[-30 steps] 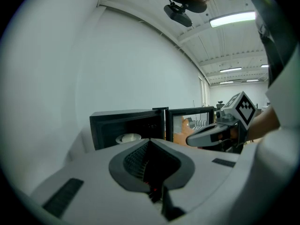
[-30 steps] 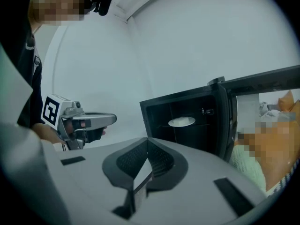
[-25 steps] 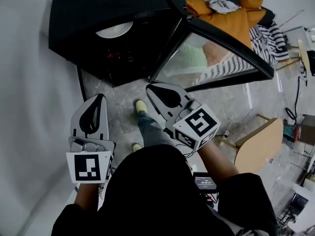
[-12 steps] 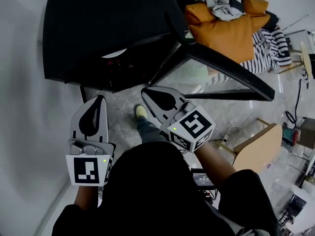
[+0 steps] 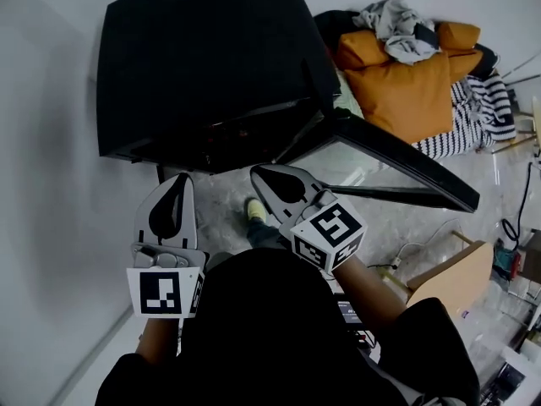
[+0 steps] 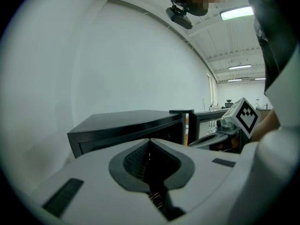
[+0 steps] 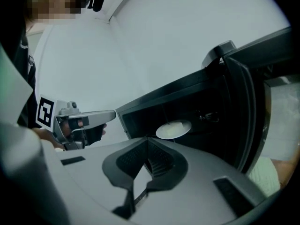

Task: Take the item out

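Right tongs (image 7: 146, 140) closed, round white plate (image 7: 173, 129)

My left gripper (image 5: 183, 180) and right gripper (image 5: 258, 172) have matt, light-grey plastic shells. The pads (image 6: 133, 159) look like dark ribbed rubber. The black cabinet (image 5: 203, 57) is smooth and matt, and its door (image 5: 359, 159) is glossy glass. The plate (image 7: 173, 129) inside looks smooth and white. The floor (image 5: 221, 210) is polished stone, and the cushions (image 5: 406, 83) are orange cloth.
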Available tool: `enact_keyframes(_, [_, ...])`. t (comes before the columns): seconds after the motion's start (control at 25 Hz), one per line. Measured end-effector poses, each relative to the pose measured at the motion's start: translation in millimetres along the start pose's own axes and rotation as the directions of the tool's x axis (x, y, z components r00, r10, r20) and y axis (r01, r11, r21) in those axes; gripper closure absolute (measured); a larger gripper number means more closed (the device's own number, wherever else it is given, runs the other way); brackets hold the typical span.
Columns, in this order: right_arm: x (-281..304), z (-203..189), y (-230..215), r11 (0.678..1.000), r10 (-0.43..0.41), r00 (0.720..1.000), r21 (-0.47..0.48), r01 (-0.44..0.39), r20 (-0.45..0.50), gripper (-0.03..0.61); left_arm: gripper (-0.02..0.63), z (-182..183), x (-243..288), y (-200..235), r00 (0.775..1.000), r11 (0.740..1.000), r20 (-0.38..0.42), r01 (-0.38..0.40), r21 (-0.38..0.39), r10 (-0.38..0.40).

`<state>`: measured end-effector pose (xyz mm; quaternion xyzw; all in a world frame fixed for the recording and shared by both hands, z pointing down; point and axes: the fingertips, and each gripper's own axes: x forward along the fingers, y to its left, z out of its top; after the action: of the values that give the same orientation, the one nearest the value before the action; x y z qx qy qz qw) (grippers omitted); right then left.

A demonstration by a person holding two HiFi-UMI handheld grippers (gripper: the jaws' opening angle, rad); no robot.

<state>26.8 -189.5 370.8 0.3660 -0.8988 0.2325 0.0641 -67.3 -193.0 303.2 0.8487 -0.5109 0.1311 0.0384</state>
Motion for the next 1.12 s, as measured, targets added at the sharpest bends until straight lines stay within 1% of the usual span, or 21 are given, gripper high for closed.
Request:
enact_keyframes(0.16, [8, 4, -9, 1.000, -0.004, 1.000, 0.029, 0.004, 0.006, 0.572, 0.606, 4, 1, 6, 0.999, 0.999, -0.004, -0.043, -0.003, 0.043])
enact_keyframes(0.32, [18, 4, -17, 0.997, -0.008, 1.000, 0.071, 0.008, 0.010, 0.572, 0.606, 5, 2, 10, 0.998, 0.998, -0.001, -0.066, 0.007, 0.066])
enact_keyframes(0.52, [29, 3, -15, 0.997, 0.008, 1.000, 0.071, -0.008, -0.002, 0.572, 0.605, 5, -2, 21, 0.996, 0.996, -0.005, -0.086, 0.011, 0.086])
enact_keyframes(0.68, [31, 1, -16, 0.998, 0.023, 1.000, 0.055, -0.022, -0.020, 0.572, 0.605, 4, -1, 26, 0.996, 0.996, 0.007, -0.087, 0.010, 0.087])
enact_keyframes(0.92, [34, -3, -20, 0.998, -0.028, 0.999, 0.062, 0.031, -0.037, 0.572, 0.606, 4, -2, 31, 0.998, 0.998, 0.025, -0.063, 0.000, 0.063])
enact_keyframes(1.12, [45, -10, -19, 0.996, -0.071, 0.997, 0.059, 0.073, -0.030, 0.572, 0.605, 5, -8, 41, 0.997, 0.998, 0.044, -0.055, -0.006, 0.055])
